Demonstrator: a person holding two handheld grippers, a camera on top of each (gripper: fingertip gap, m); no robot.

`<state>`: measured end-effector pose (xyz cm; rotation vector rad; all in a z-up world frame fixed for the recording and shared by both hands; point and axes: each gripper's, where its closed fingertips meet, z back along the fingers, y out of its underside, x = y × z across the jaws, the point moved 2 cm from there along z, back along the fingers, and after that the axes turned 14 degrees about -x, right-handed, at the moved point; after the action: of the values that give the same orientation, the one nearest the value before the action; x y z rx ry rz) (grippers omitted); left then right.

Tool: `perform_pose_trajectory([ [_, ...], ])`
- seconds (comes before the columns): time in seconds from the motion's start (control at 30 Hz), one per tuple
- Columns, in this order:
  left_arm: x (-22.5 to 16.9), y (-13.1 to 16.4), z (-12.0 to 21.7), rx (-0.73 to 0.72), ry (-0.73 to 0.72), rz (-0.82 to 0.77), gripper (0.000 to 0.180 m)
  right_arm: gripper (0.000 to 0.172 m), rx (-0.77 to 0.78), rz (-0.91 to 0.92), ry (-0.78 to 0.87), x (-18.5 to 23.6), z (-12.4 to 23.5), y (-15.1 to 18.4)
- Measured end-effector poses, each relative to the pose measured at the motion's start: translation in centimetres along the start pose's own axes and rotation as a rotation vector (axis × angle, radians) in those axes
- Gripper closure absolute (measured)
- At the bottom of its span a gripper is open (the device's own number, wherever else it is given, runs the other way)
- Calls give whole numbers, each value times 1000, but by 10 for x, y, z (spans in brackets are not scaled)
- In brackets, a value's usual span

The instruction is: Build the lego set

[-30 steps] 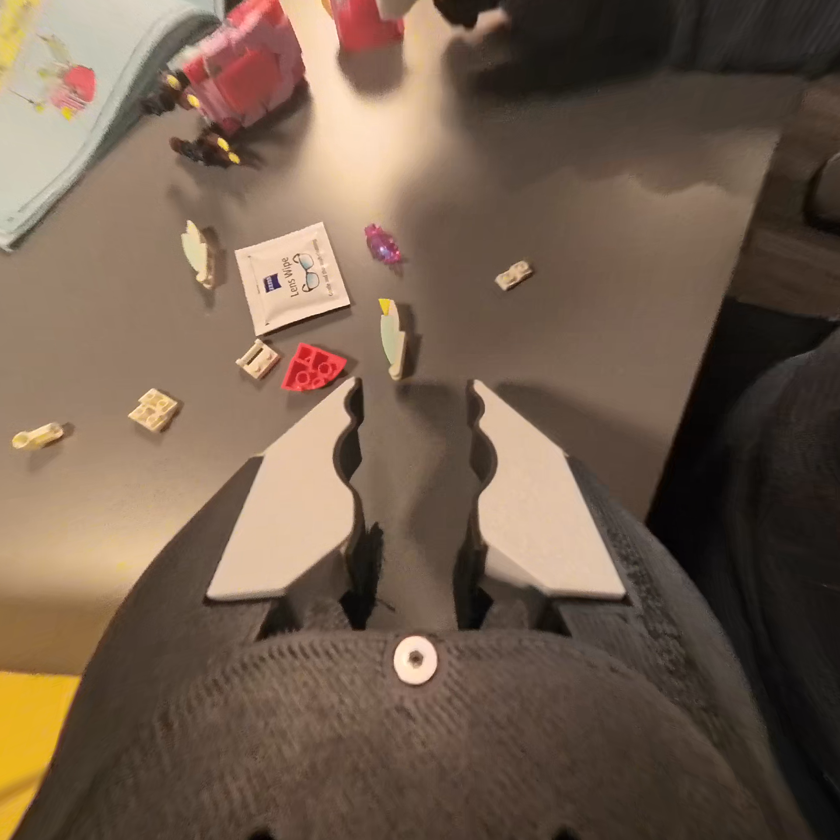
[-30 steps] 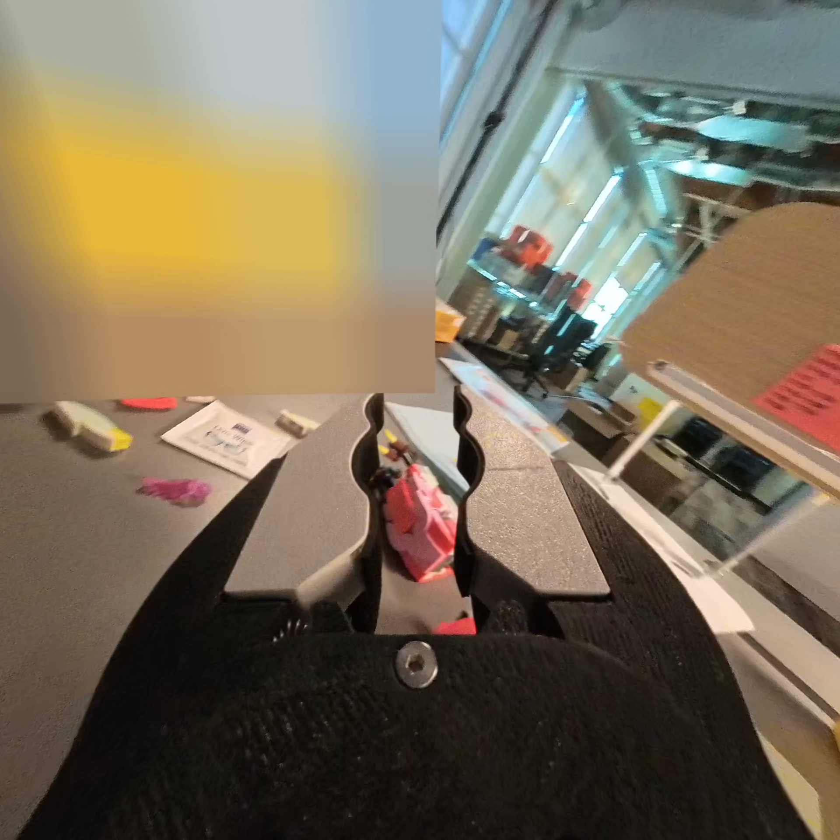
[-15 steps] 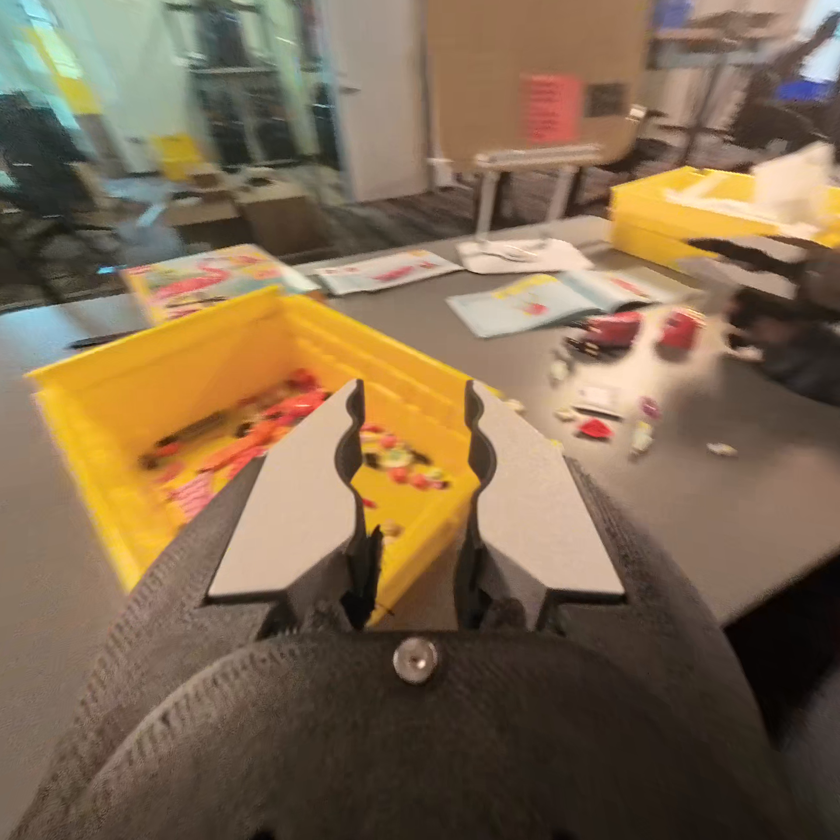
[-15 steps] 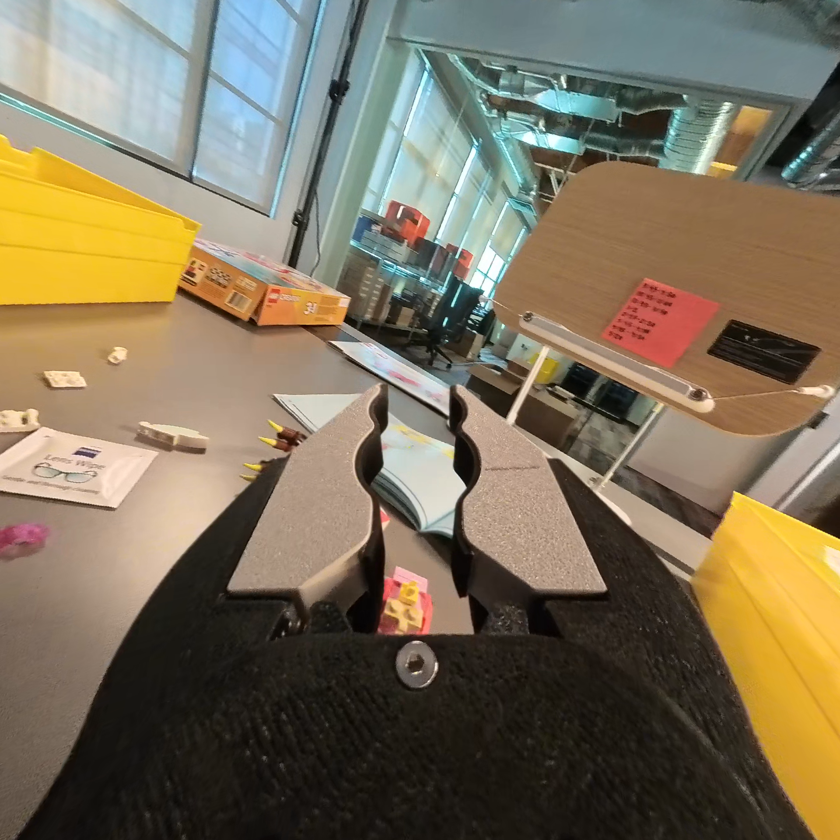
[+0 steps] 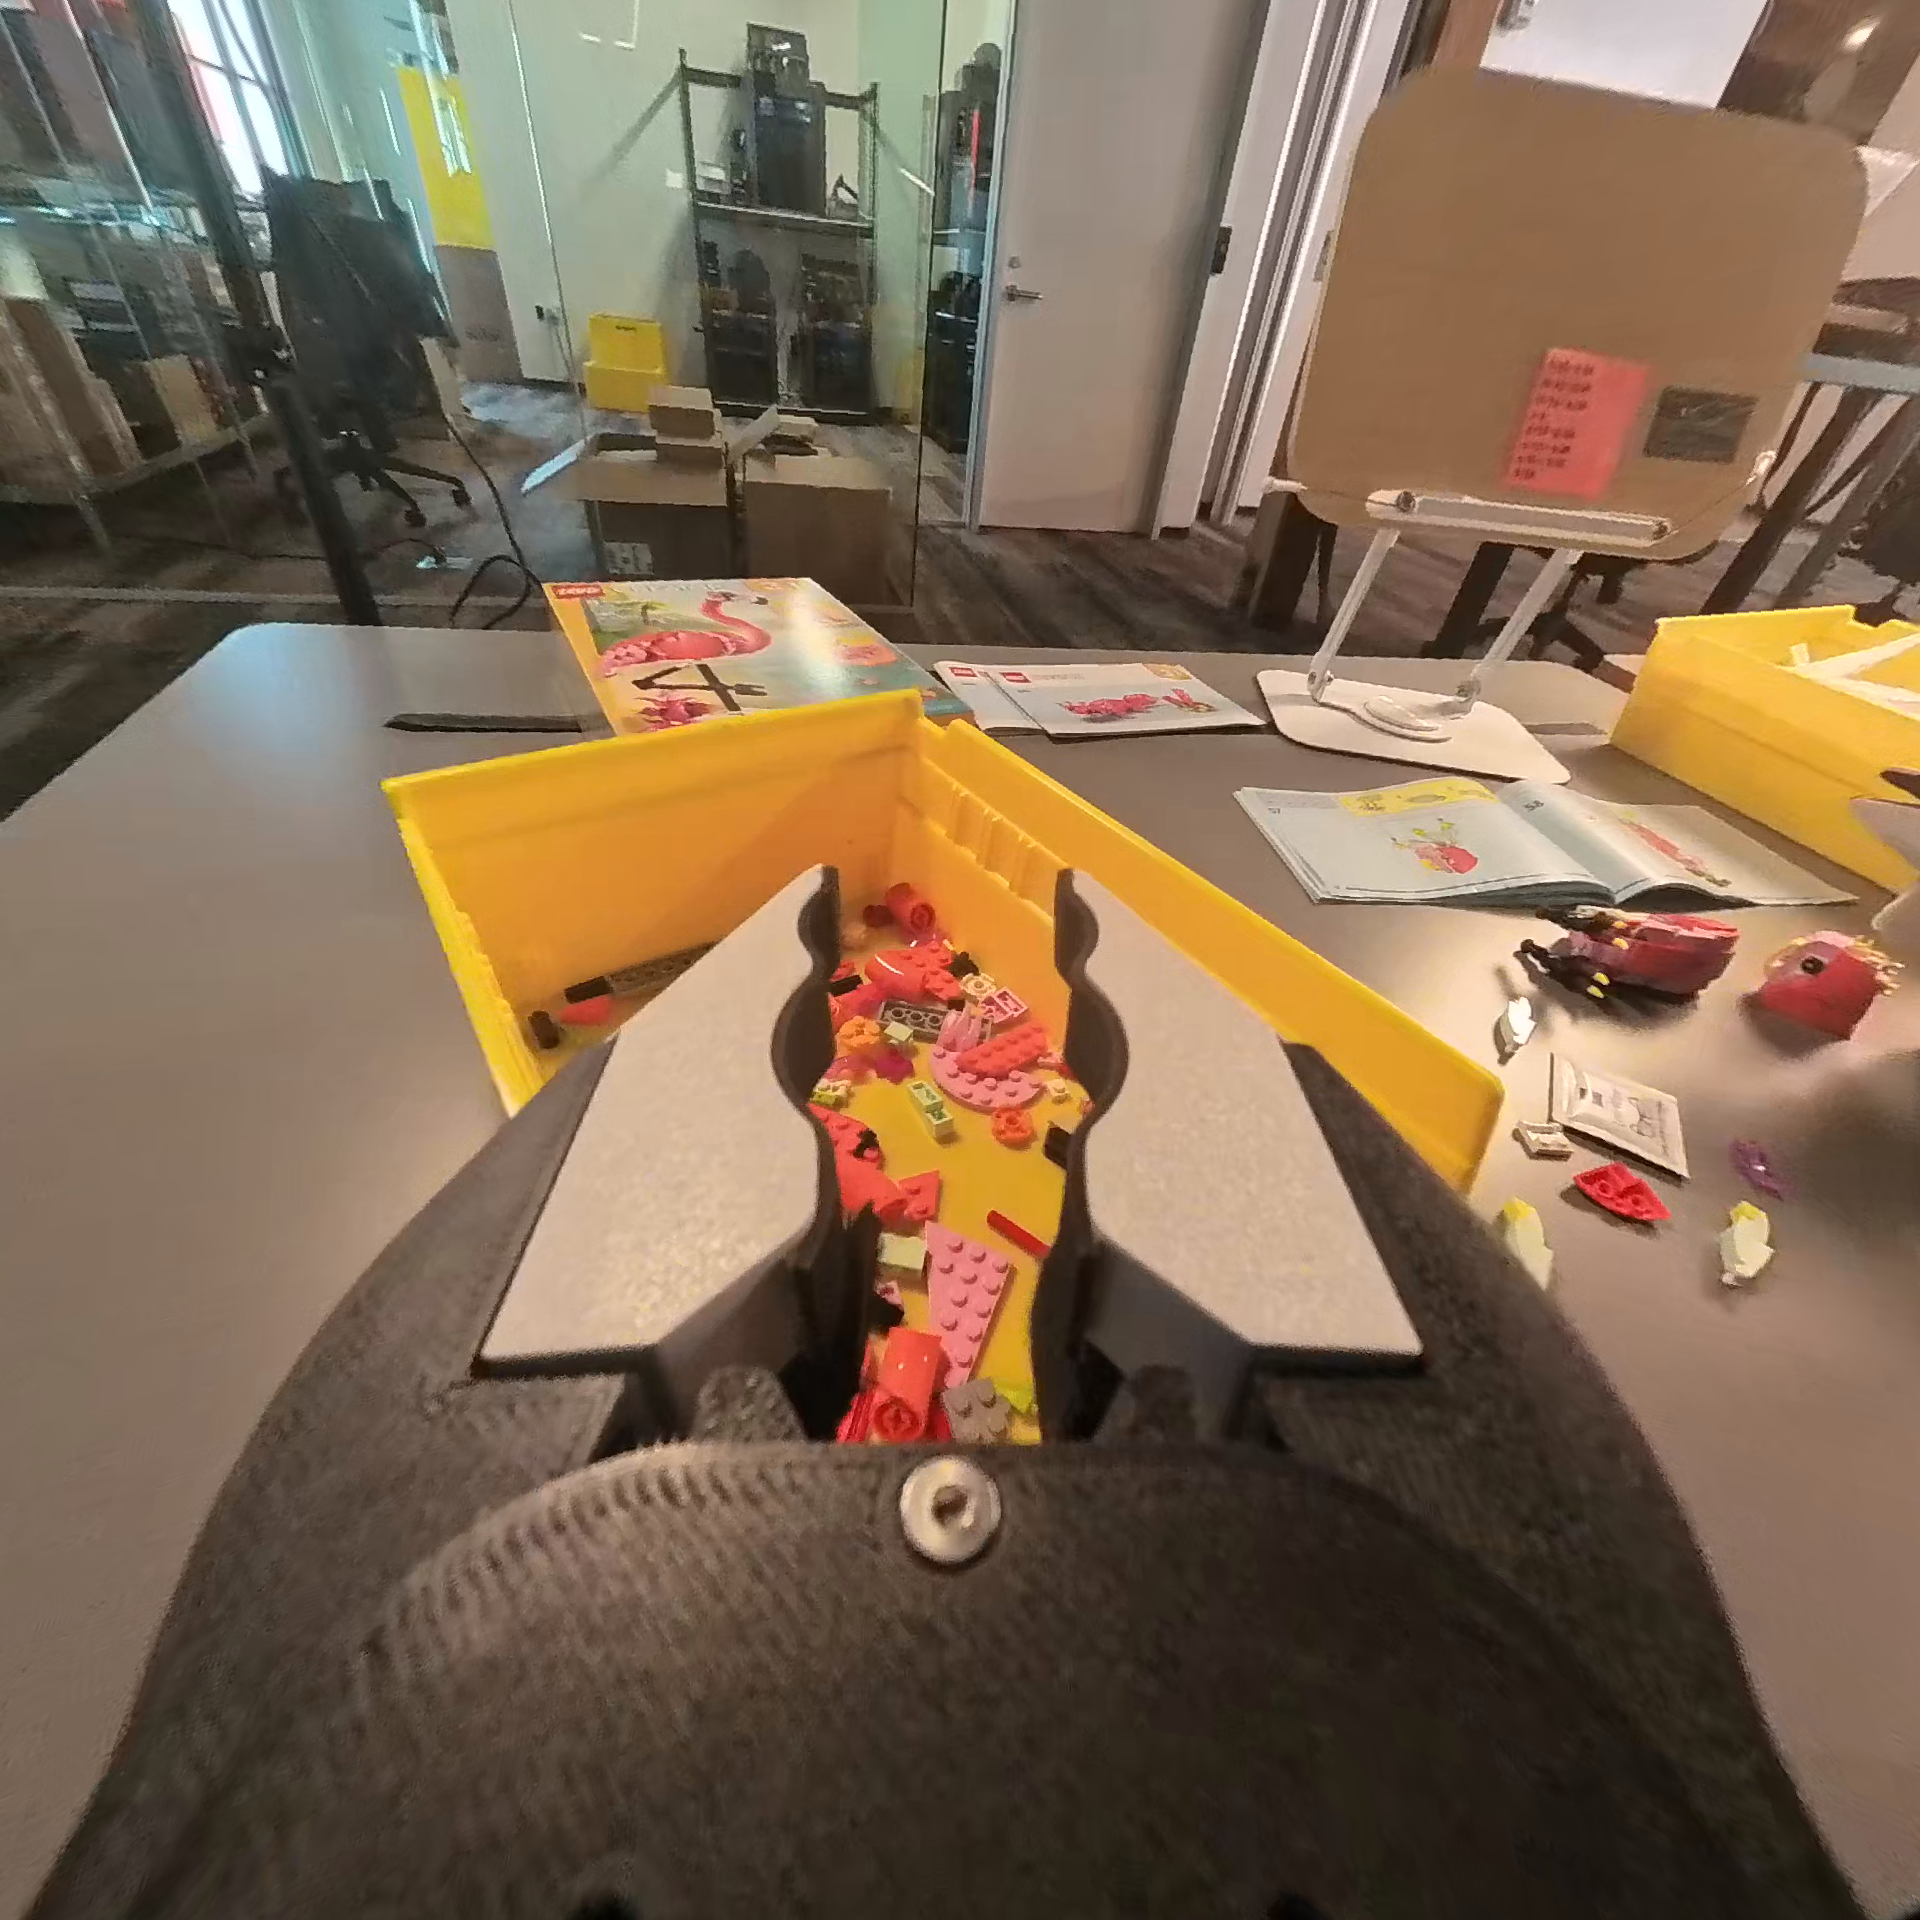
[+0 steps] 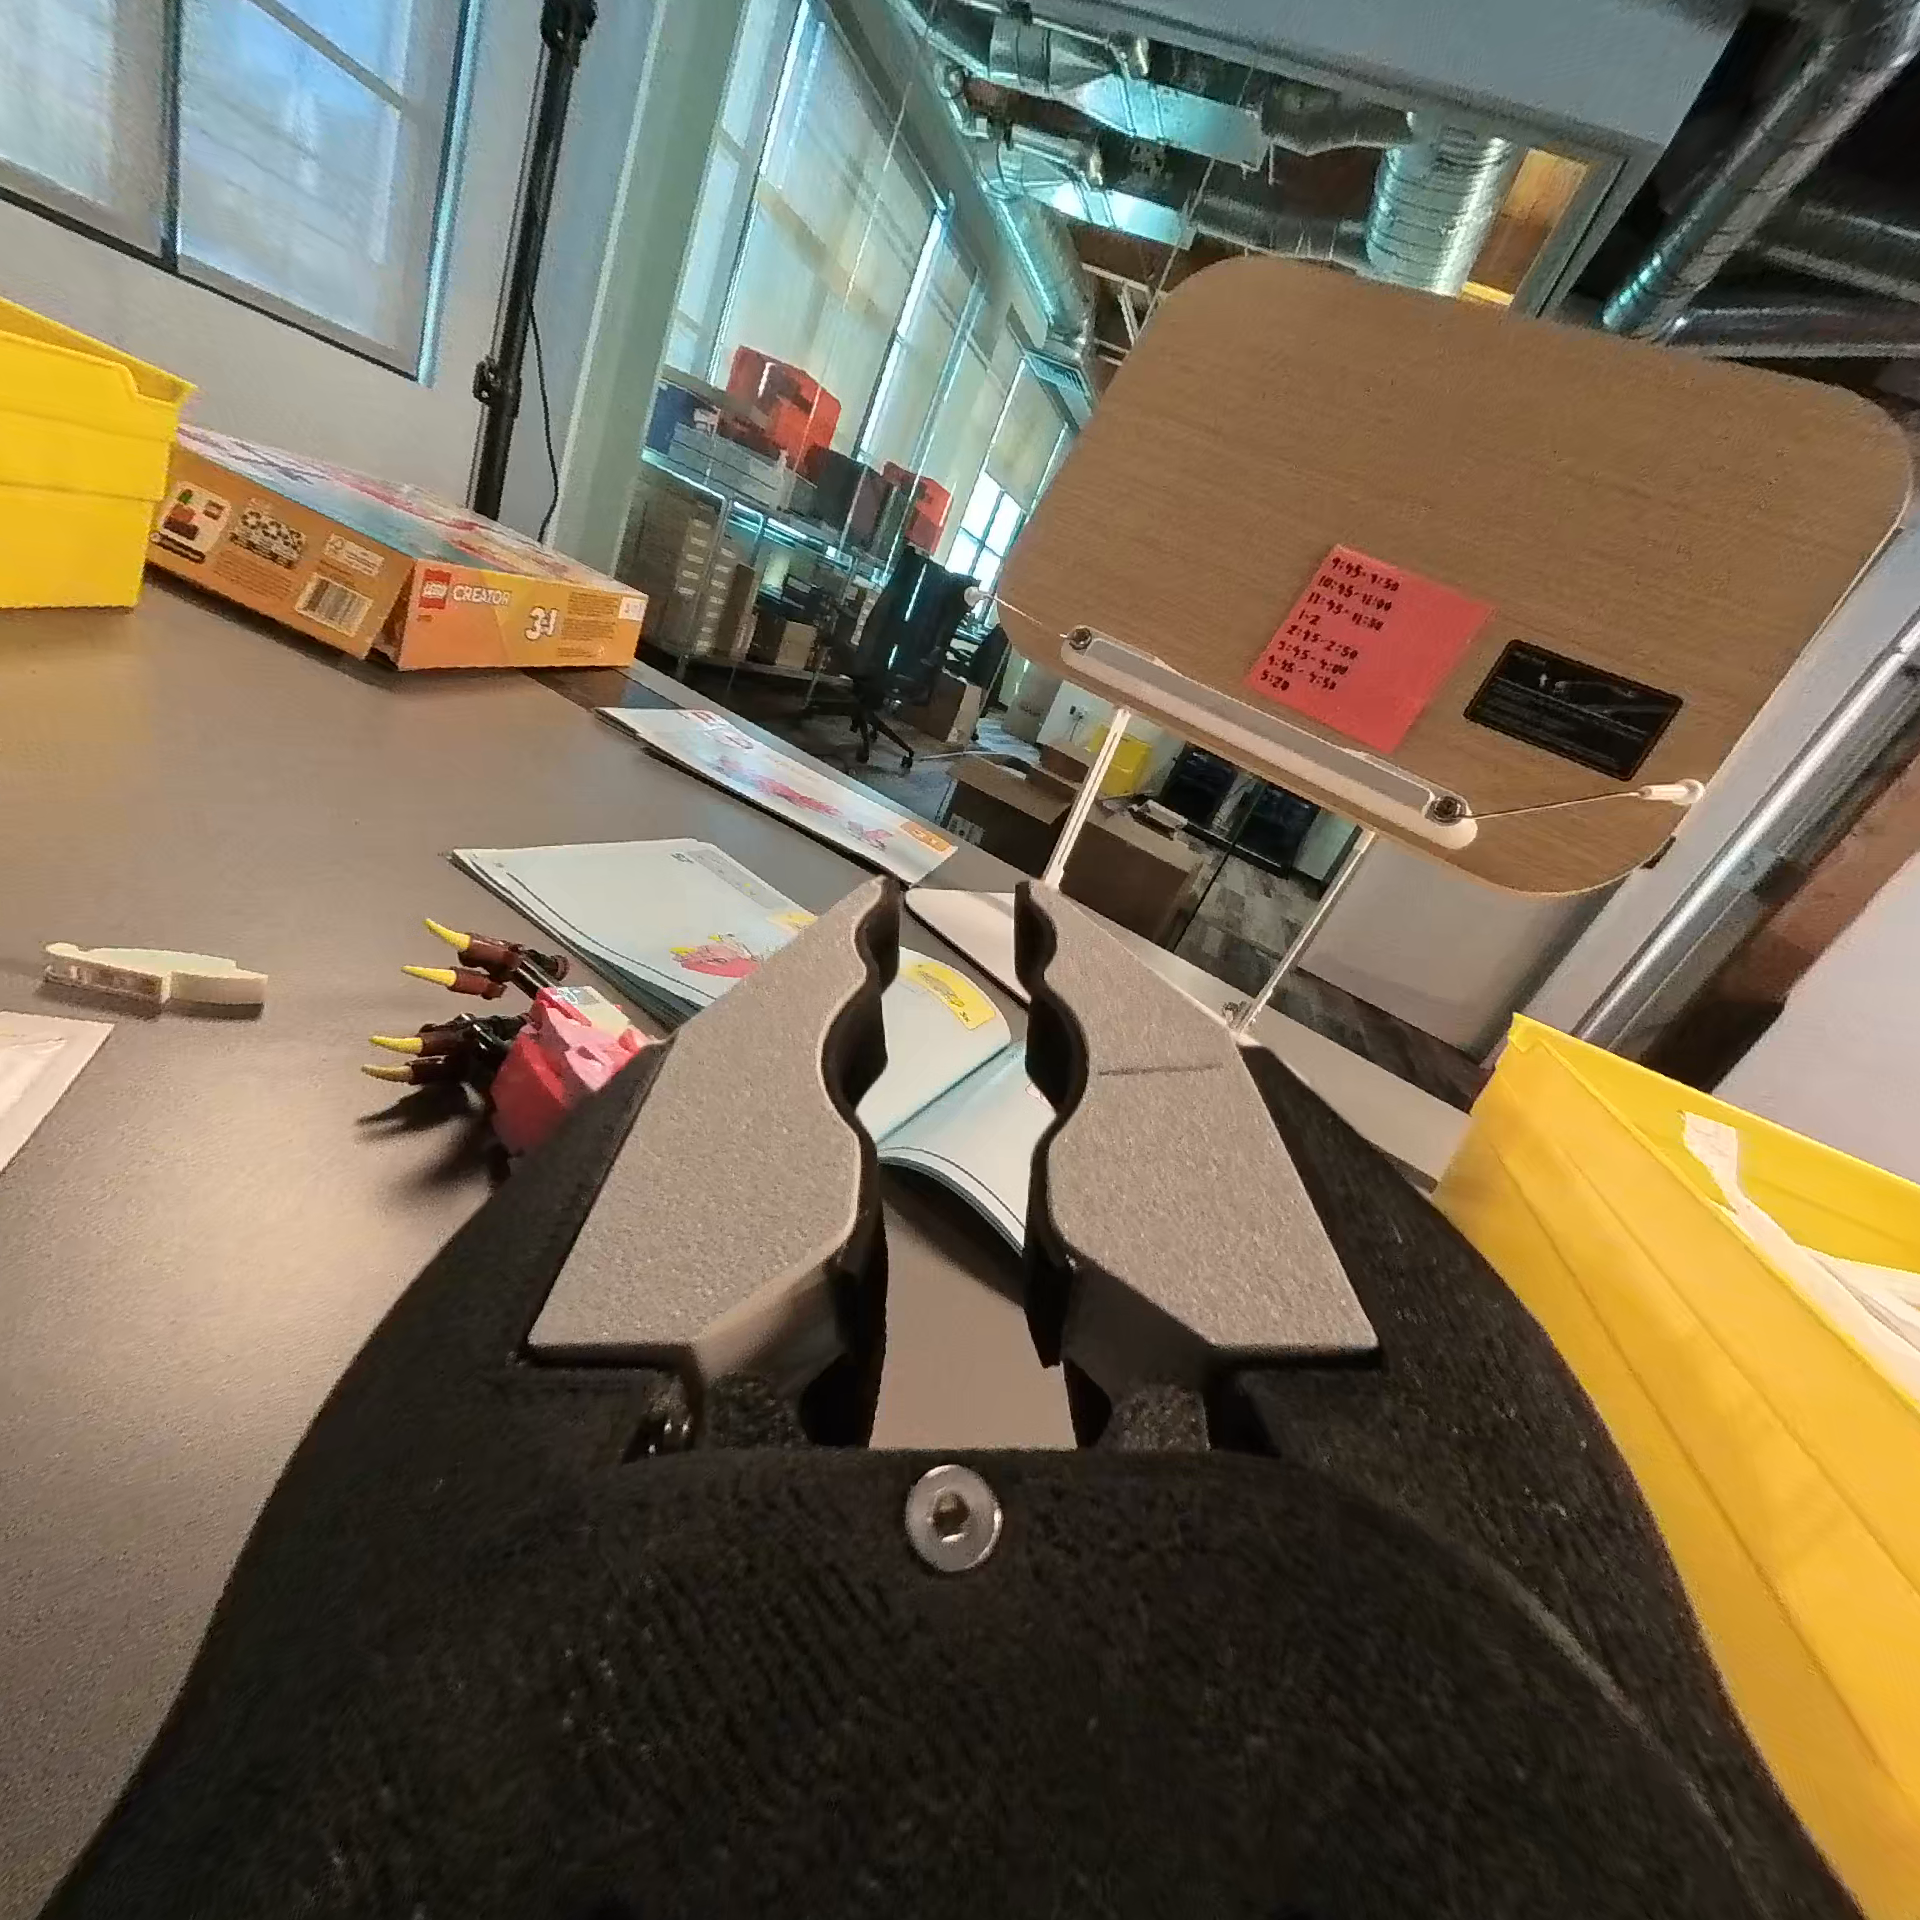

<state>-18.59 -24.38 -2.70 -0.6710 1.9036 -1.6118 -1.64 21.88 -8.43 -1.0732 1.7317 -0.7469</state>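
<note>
Yellow bin (image 5: 665,831): we see it on the grey worktop (image 5: 208,1039), open at the top, its floor strewn with loose red, pink and orange bricks (image 5: 966,1049).
Bin's long axis: it runs away from the left wrist camera, the near end under the left tongs and the far end wall toward the printed box (image 5: 717,644) behind the bin.
Left tongs (image 5: 943,878): released, a wide gap between the 2 fingers, nothing in it. We judge they hang above the bin's inside and touch no brick.
Right tongs (image 6: 956,888): well to the right of the bin, low over the worktop, fingers parted by a narrow gap that we see straight through. They grasp nothing.
Nearest the right tongs: a pink and red brick model (image 6: 561,1060) with yellow-tipped claws just beside their left finger, and an open booklet (image 6: 644,904) beyond the tips.
Right of the bin: small loose pieces and a white sachet (image 5: 1621,1112) lie scattered on the worktop.
</note>
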Motion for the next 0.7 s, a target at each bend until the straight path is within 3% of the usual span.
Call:
perform_pose_trajectory([
  [0.23, -20, 8, -18, 94, 46, -160, 147, 152, 14, 13, -5, 1, -1, 2],
  [0.4, -33, 22, -65, 515, 229, -268, 148, 153, 15, 16, -11, 2, -1, 3],
  [0.53, -30, 56, -103, 833, 440, -278, 149, 153, 9, 12, -14, 2, -1, 2],
  [0.6, -19, 82, -117, 933, 541, -383, 153, 153, 9, 9, -14, 2, -1, 2],
  [0.7, -8, 111, -130, 932, 741, -604, 166, 154, 1, -8, -10, 1, 0, 1],
])
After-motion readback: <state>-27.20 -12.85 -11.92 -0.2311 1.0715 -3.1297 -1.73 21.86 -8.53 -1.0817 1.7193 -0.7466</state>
